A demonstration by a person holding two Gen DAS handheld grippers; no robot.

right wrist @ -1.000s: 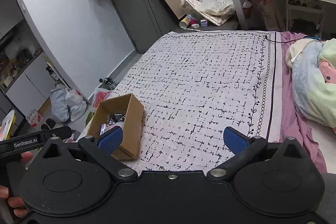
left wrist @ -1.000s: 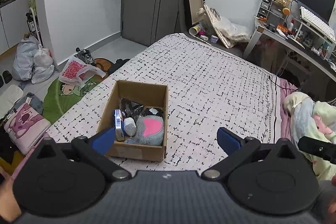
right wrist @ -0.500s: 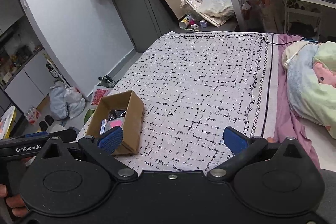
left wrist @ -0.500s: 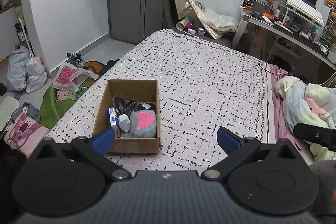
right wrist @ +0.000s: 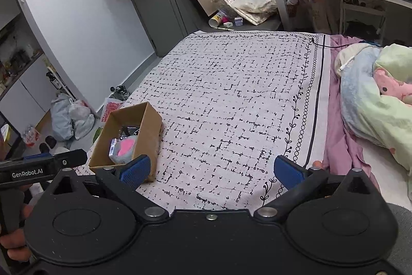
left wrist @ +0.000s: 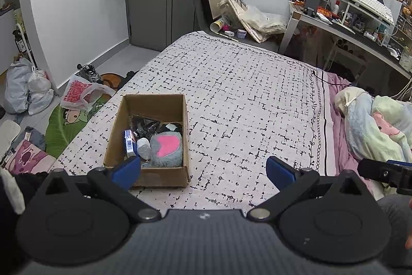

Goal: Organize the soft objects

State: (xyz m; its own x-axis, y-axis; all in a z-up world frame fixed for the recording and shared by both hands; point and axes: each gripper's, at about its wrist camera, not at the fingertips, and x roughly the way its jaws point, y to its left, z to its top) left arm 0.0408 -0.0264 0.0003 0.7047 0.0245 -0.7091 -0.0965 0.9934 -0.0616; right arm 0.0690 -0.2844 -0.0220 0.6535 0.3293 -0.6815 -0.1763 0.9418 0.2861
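Note:
A cardboard box [left wrist: 114, 135] [right wrist: 149, 129] stands on the patterned bedspread [left wrist: 244, 99] [right wrist: 231, 105] near the bed's left edge. Inside it lie a grey plush with a pink patch [left wrist: 166, 150] [right wrist: 123, 150], a blue-and-white packet [left wrist: 129, 142], a small pale item [left wrist: 144, 150] and a dark crinkled bag [left wrist: 144, 124]. My left gripper [left wrist: 203, 169] is open and empty, held just in front of the box. My right gripper [right wrist: 211, 170] is open and empty too, hovering over the near bedspread to the right of the box.
A rumpled pastel blanket [left wrist: 373, 125] [right wrist: 381, 99] lies on the bed's right side over a purple sheet [right wrist: 337, 125]. Bags [left wrist: 23, 86], a red-printed plastic bag [left wrist: 77, 93] and a green mat [left wrist: 67, 125] cover the floor left of the bed. A cluttered desk [left wrist: 347, 25] stands at the far right.
Both grippers have drawn back and up a little, so the box sits further away in both views. Both stay open, and the box's contents are unchanged.

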